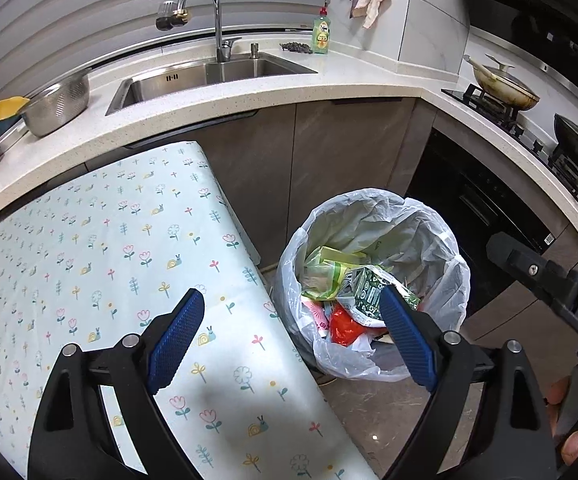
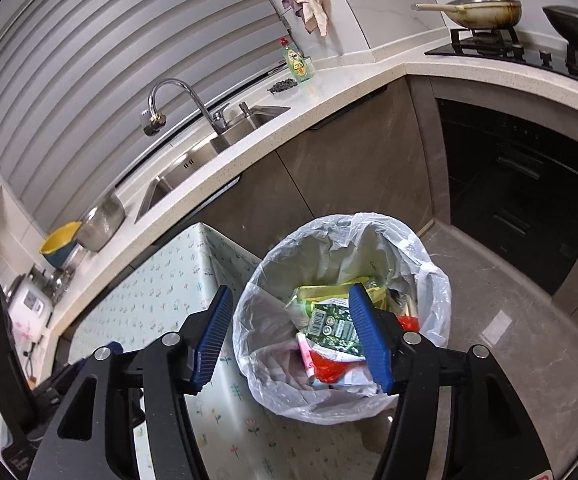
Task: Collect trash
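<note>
Trash point(image 2: 331, 332), like a crinkly green wrapper and red scraps, sits inside the round bin with the clear plastic bag point(image 2: 429, 280) beside the flowery table point(image 1: 109, 248), and 2 grippers, left point(image 1: 291, 334) and right point(image 2: 289, 336), hang wide apart holding nothing, so the job looks almost done.

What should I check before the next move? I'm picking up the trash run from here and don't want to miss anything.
1. Left gripper open and holding nothing: ok.
2. Right gripper open and holding nothing: ok.
3. Bin liner draped over the trash bin's rim, mouth open: ok.
4. Wrappers lie inside the bin: ok.
5. Room left in the bin: ok, contents sit below the rim.
6. Floral tablecloth free of trash: ok where visible; the rest cannot tell.
</note>
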Motion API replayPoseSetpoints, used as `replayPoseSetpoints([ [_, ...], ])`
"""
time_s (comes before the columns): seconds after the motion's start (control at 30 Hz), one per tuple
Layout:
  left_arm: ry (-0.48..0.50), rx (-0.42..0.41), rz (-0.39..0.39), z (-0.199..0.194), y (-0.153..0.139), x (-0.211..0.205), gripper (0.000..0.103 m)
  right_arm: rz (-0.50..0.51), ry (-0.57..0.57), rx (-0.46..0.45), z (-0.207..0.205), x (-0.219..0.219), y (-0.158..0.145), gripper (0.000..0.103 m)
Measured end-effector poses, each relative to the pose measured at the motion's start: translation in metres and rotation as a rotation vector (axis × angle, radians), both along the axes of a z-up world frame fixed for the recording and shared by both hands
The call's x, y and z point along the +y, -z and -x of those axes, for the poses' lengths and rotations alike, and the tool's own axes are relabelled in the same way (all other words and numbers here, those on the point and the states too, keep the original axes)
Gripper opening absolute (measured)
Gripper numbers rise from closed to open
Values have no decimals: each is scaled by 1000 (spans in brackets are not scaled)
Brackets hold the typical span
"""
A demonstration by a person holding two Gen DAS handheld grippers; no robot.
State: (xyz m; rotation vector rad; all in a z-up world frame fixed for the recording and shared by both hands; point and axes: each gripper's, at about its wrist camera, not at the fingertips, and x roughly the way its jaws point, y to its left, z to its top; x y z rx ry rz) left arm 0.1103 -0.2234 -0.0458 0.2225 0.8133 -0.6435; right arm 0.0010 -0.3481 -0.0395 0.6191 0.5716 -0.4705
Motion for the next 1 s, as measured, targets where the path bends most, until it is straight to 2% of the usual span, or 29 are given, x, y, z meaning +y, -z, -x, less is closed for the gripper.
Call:
replayPoseSetpoints([
  [0.1, -4, -12, 2, 6, -5, 5, 85, 42, -18, 28, 3, 10, -6, 62],
  [0.23, -14, -28, -1, 14, -10, 13, 90, 114, -53, 74, 7, 27, -14, 71],
  [0.4, -18, -46, -8, 26, -16, 24, 91, 191, -77, 116, 15, 46, -20, 80],
  [0.43, -19, -50, -11, 28, -17, 26, 91, 198, -80, 120, 17, 50, -21, 83],
  [0.77, -32, -74, -36, 48, -21, 50, 92, 250, -84, 178, 34, 74, -26, 88],
  [0.83, -33, -73, -37, 51, -20, 54, 92, 250, -88, 179, 36, 78, -25, 97],
  [1.0, -34, -78, -48, 58, -19, 61, 92, 248, -92, 191, 41, 84, -26, 97],
])
